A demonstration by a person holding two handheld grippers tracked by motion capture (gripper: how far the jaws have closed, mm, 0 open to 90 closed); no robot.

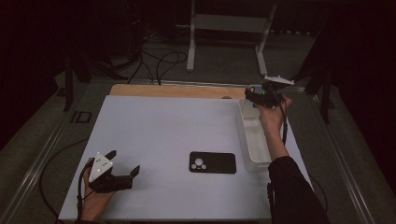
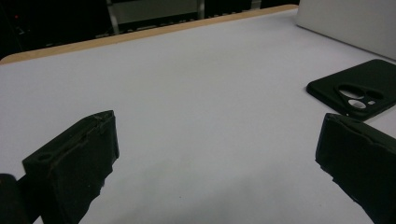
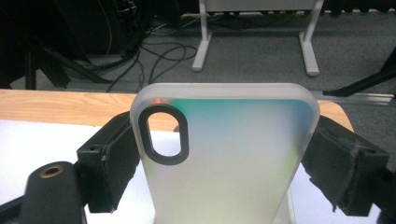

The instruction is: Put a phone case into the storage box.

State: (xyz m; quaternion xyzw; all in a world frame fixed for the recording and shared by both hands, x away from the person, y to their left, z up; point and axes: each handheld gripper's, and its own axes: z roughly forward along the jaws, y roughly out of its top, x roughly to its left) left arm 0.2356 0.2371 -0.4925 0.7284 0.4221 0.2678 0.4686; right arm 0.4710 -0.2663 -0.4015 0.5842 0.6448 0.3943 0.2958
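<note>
Clear case [image 3: 224, 158] upright, cutout topmost

Translucent case's [image 3: 224, 158] lower end cropped, probably.

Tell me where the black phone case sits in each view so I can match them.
High view: black phone case lies flat on the white table, near the front, left of the white tray.
Left gripper view: at the right edge, beyond the right jaw.
Right gripper view: not in it.
Shared landmark: the table's wooden far edge.
</note>
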